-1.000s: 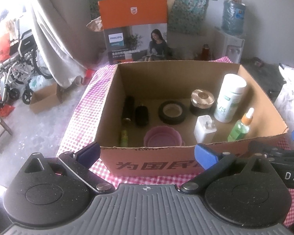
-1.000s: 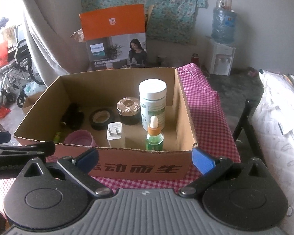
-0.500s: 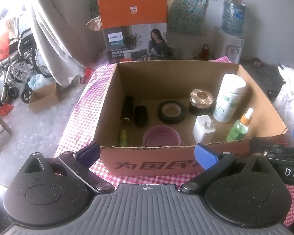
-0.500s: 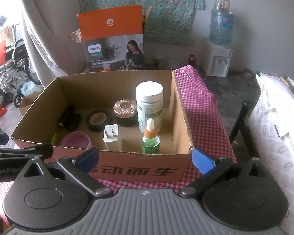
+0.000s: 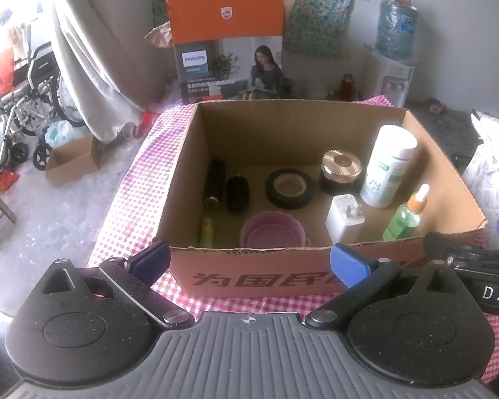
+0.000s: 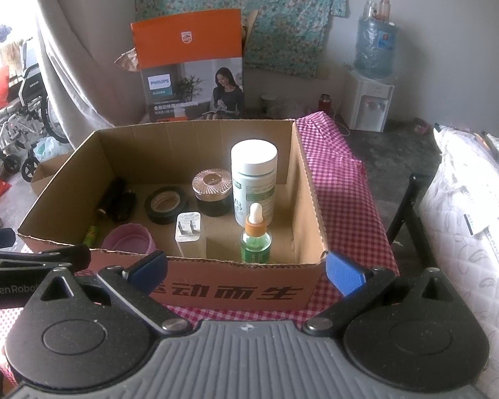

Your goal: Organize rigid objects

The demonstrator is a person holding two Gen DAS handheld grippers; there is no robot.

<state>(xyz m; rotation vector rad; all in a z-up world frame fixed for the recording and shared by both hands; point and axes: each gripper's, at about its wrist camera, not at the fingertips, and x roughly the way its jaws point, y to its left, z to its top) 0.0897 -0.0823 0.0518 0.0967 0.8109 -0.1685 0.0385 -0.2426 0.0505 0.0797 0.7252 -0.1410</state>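
Left wrist view shows the box [image 5: 282, 276] slightly lower and nearer than a second ago; in the right wrist view it has sunk in frame and more of the far wall shows, so both tools appear to be lifting and easing back. Nothing inside has shifted. I judge the sorting close to done, with no piece left out on the checked cloth [image 5: 129, 206].

Left gripper [image 5: 248, 259] is spread wide and empty, short of the box's near edge. Right gripper [image 6: 246, 271] is likewise spread and empty, near the front right corner.

Inside, along the left wall lie two dark cylinders [image 5: 226, 188] and a small green tube [image 5: 207, 231], all smooth and hard. A black tape roll [image 5: 291, 188] lies flat mid-floor; a soft-looking pink ribbed cup [image 5: 272, 234] sits at the near edge. Toward the right stand a dark jar [image 6: 213, 194] with a ribbed coppery lid, a glossy white bottle [image 6: 253, 183], a boxy white charger [image 6: 189, 234] with its prongs up, and a green glass dropper [image 6: 255, 241] with an orange collar. The box is plain corrugated card with a ragged front rim
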